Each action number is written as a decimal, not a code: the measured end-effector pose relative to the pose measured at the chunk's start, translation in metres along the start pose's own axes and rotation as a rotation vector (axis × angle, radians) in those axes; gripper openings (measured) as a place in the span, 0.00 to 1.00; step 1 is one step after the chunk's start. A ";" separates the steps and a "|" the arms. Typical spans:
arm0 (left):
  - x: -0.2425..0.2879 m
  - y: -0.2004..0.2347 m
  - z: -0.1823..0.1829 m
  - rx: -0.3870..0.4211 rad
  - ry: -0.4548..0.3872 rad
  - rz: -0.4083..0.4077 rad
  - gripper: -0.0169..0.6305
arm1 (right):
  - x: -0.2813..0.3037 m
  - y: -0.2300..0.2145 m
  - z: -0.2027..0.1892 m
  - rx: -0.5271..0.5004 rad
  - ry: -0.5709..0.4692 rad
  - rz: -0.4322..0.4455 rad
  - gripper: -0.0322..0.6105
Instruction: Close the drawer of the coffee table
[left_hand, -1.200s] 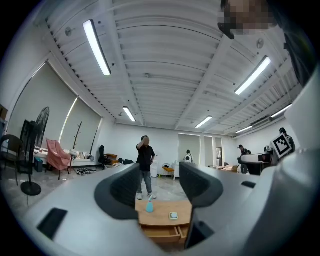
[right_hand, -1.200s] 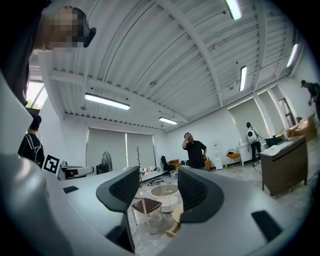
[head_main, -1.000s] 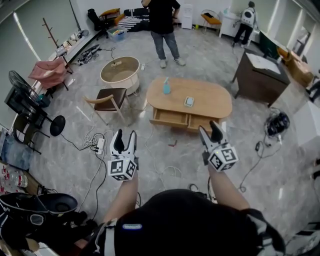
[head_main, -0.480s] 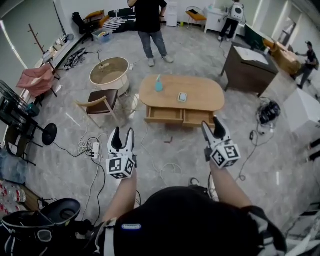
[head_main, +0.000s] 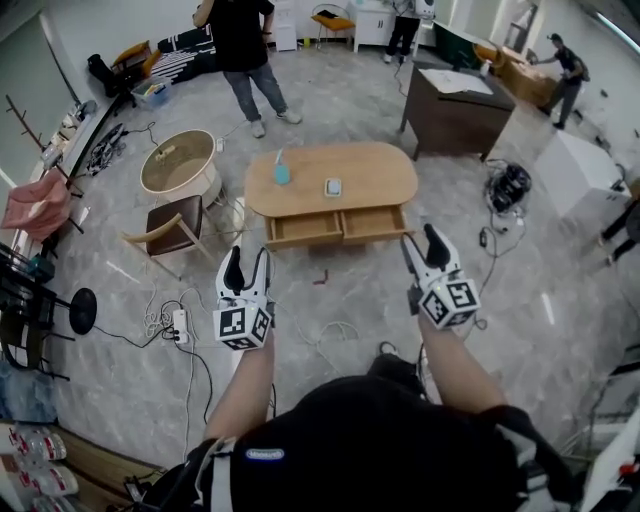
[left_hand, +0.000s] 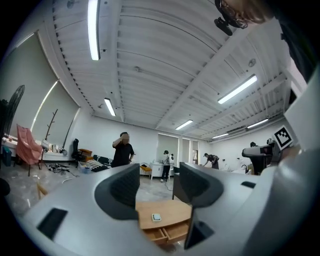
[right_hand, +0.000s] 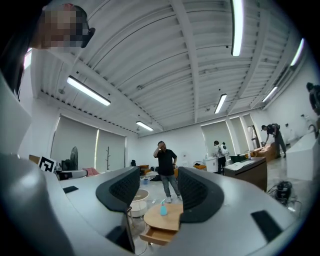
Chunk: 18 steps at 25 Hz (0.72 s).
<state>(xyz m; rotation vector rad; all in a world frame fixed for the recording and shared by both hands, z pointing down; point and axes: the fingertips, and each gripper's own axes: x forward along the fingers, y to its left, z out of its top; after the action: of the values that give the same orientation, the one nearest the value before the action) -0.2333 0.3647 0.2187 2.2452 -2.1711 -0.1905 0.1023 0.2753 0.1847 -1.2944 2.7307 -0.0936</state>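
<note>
1. The left gripper (head_main: 248, 258) has its jaws spread wide with nothing between the pads; the right gripper (head_main: 420, 242) is likewise released and empty.
2. The coffee table (head_main: 370, 170) stands ahead of both, well apart from them across the floor (head_main: 340, 290); the two drawers (head_main: 303, 229) in its near side are both pulled out, their insides showing.
3. Only the head view shows the left forearm (head_main: 250, 385), the right forearm (head_main: 455, 360) and the gap to the table; it also shows a blue bottle (head_main: 282, 172) and a small white object (head_main: 333, 187) on the top.
4. The left gripper view frames the white object and both drawers between its jaws, not the bottle; the right gripper view frames the bottle and one drawer seen corner-on, not the white object.
5. Both gripper views show a person in black (right_hand: 166, 165) standing beyond the table.
6. Both forearms reach forward from the body, side by side; each gripper points roughly level at the table, the right one angled slightly inward.
</note>
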 end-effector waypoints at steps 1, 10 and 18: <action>0.007 -0.002 -0.001 -0.001 0.000 -0.007 0.38 | 0.001 -0.003 0.002 -0.010 -0.003 -0.009 0.38; 0.097 -0.034 -0.031 0.016 -0.010 -0.001 0.38 | 0.044 -0.087 -0.019 0.010 -0.033 -0.020 0.38; 0.204 -0.087 -0.057 0.028 0.015 -0.005 0.38 | 0.098 -0.187 -0.034 0.034 -0.019 -0.039 0.38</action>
<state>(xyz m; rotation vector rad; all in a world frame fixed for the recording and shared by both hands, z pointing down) -0.1351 0.1606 0.2511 2.2594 -2.1746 -0.1432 0.1794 0.0813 0.2307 -1.3325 2.6763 -0.1302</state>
